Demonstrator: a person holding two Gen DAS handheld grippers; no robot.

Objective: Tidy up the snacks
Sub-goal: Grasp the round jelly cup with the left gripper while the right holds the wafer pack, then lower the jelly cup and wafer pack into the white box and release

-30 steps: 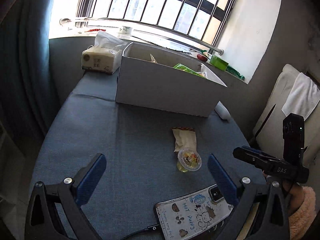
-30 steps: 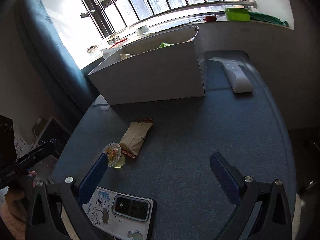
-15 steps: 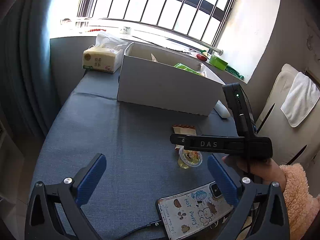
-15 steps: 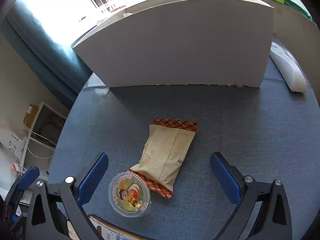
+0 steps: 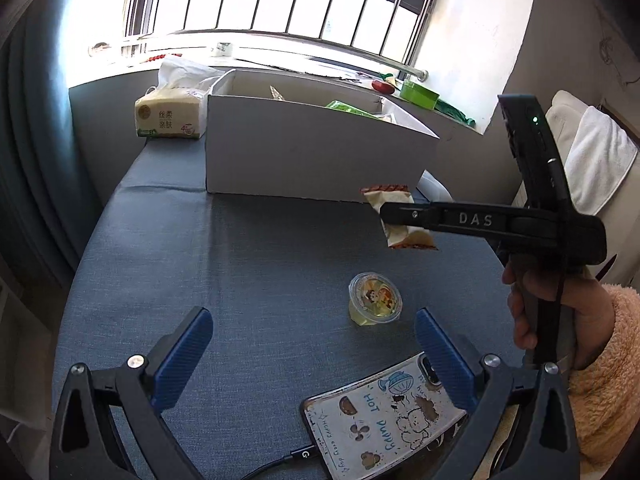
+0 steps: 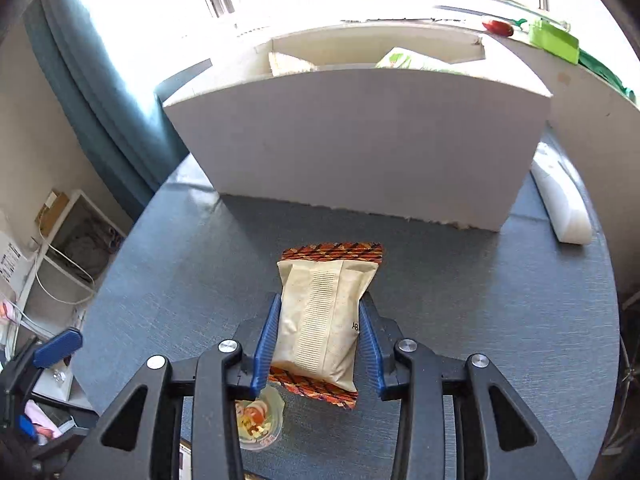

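right hand-held gripper (image 6: 318, 338) closing on snack packet (image 6: 320, 320)

The right gripper (image 6: 318, 340), wide open and well off to the side a second ago, has crossed to the beige packet (image 6: 320, 320); its jaws are closing, blue pads against the packet's two long edges. The packet, formerly flat beside the jelly cup (image 5: 375, 299), now hangs clear of the table (left-wrist view), nearer the box (image 5: 304, 152).
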